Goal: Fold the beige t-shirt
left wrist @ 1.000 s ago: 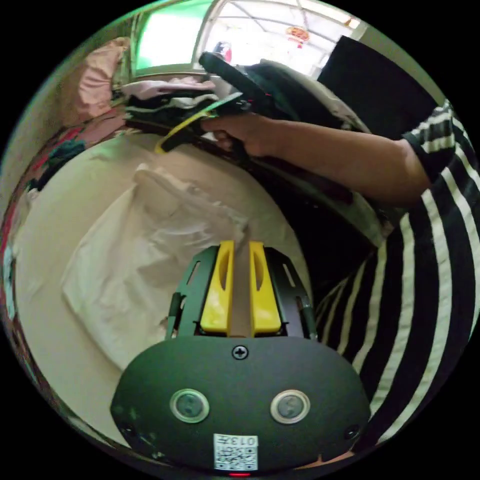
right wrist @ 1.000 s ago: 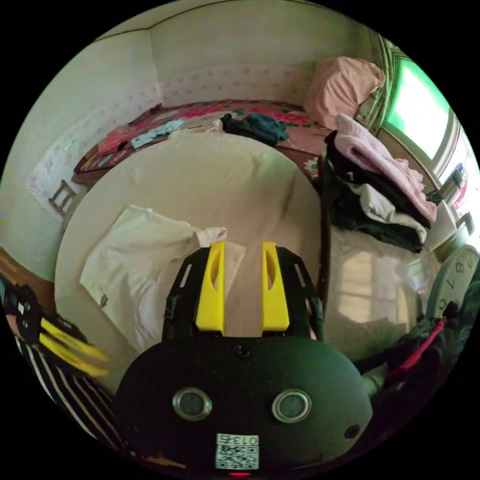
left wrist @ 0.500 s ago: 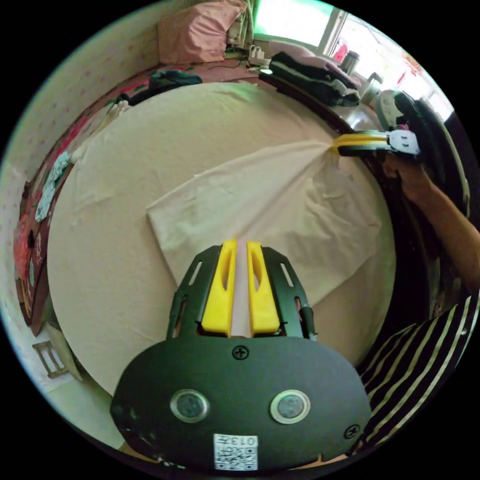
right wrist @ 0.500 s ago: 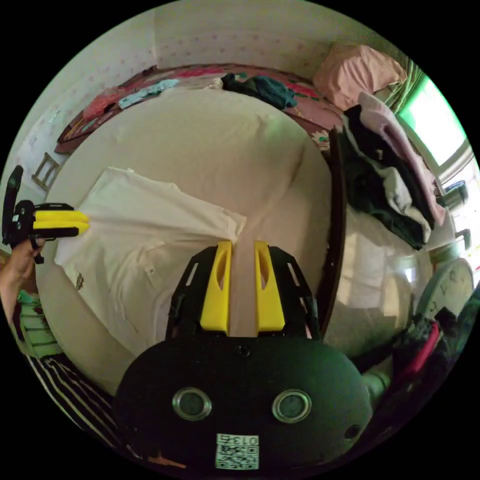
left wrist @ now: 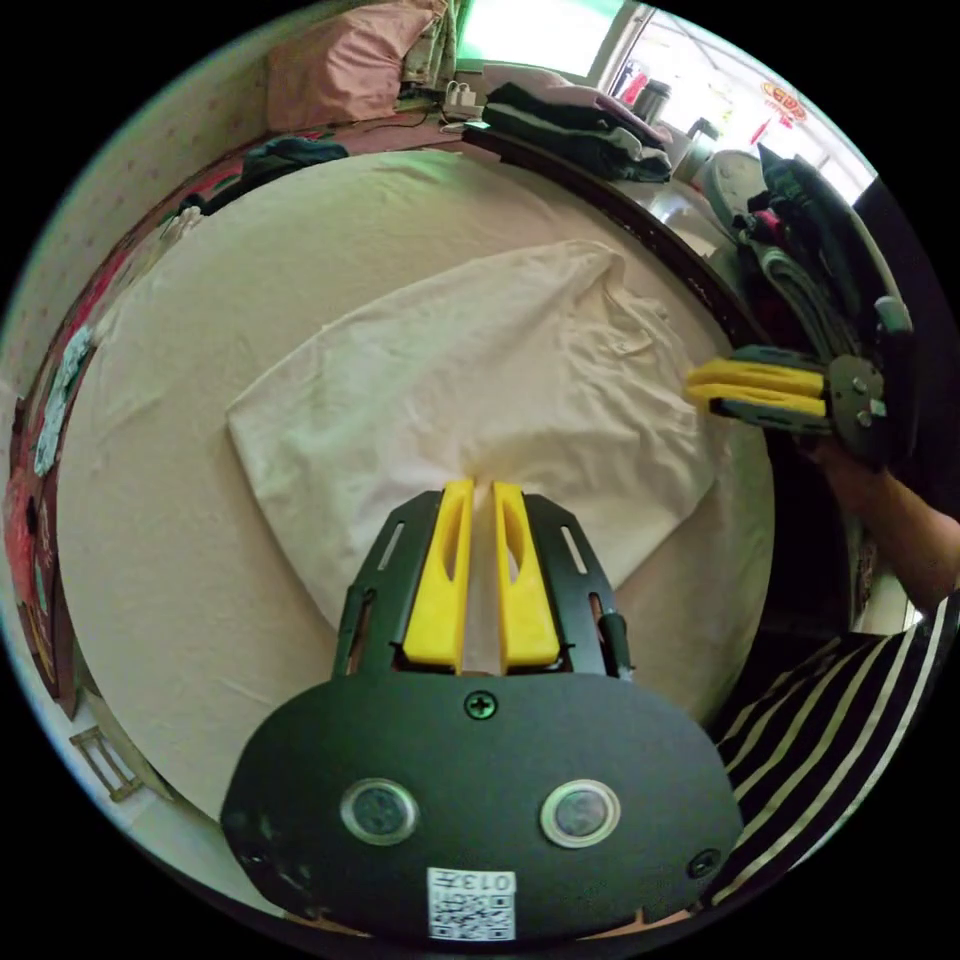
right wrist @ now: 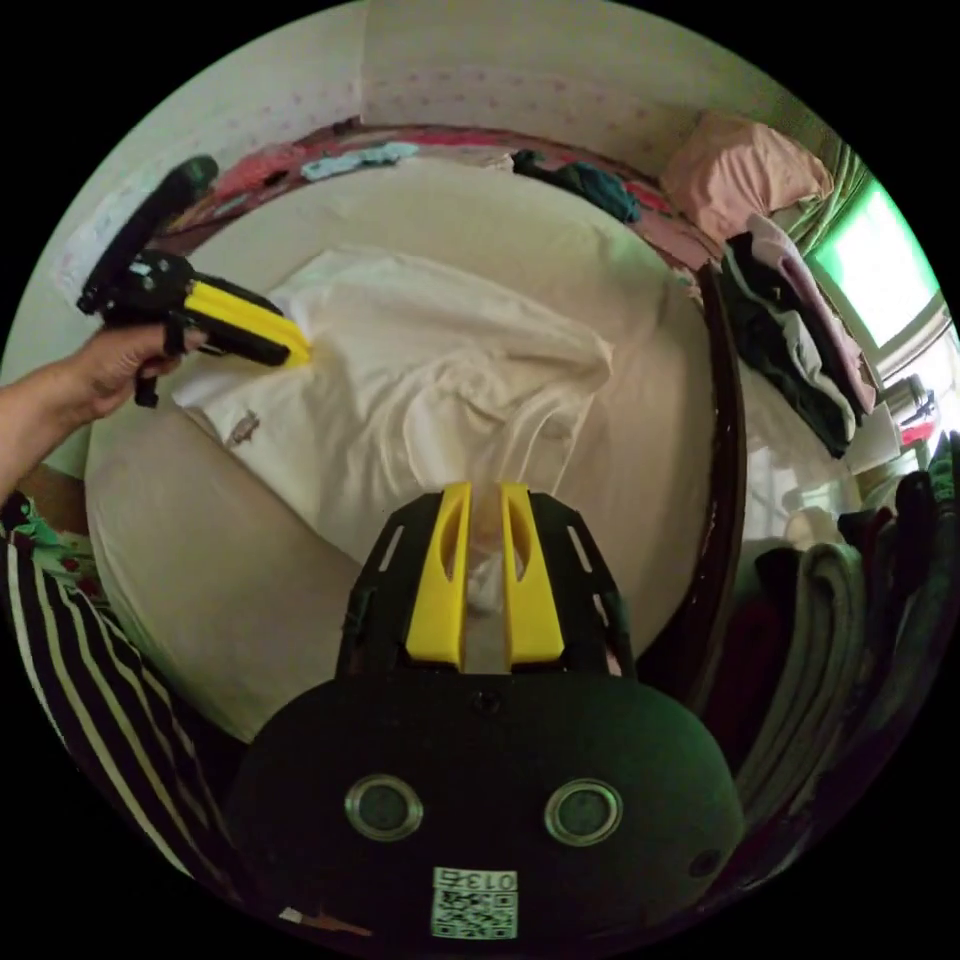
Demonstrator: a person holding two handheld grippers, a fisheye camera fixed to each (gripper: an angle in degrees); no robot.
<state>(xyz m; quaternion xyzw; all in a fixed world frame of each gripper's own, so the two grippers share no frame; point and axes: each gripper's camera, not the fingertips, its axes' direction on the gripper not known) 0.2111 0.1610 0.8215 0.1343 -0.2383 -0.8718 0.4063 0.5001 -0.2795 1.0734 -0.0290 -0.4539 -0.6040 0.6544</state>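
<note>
Beige thin-fabric t-shirt [left wrist: 480,370], lying rumpled on wide cream bed sheet [left wrist: 200,560], pinched at two edges between nearly closed yellow jaws of left gripper [left wrist: 478,490] and right gripper [right wrist: 487,490]; probably light, limp, non-slippery, best held at hem corners.

both views close above bed [left wrist: 180,560], facing shirt [left wrist: 480,390]

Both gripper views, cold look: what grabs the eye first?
The beige t-shirt spread rumpled across the cream bed cover, mid-frame in both views. The left gripper has its yellow jaws closed on the shirt's near edge; the right gripper also pinches cloth. Behind, a stack of folded clothes sits by the bright window.
</note>
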